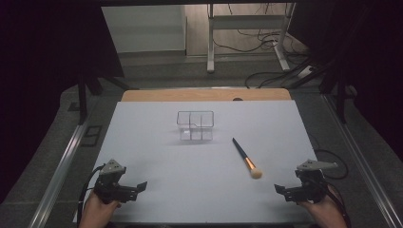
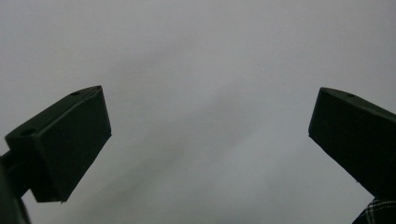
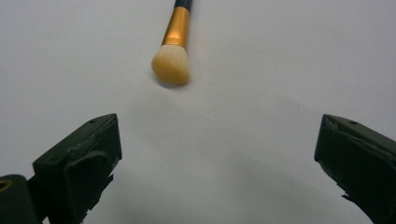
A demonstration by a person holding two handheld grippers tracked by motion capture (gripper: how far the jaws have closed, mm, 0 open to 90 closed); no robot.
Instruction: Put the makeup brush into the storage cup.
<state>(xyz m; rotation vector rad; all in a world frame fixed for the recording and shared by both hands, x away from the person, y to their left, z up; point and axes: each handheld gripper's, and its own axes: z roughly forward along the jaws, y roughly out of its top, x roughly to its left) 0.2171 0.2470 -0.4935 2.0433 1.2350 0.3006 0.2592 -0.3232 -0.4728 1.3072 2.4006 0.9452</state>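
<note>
We hold the right gripper (image 1: 285, 191) and left gripper (image 1: 135, 186) released at the tabletop's (image 1: 157, 142) near corners. The brush (image 1: 247, 159) lies untouched right of centre; the clear organizer (image 1: 195, 125) stands empty toward the far edge. Nothing is done yet.

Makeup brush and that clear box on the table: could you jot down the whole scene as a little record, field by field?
surface: white table
makeup brush: lies flat, dark handle, gold ferrule, pale bristles toward the person, untouched
clear organiser: transparent, several compartments, looks empty, stands beyond the brush
left gripper: jaws open, holds nothing, near the table's near-left edge
right gripper: jaws open, holds nothing, nearest the brush's bristle end
contact: neither gripper touches the brush or the organiser
</note>
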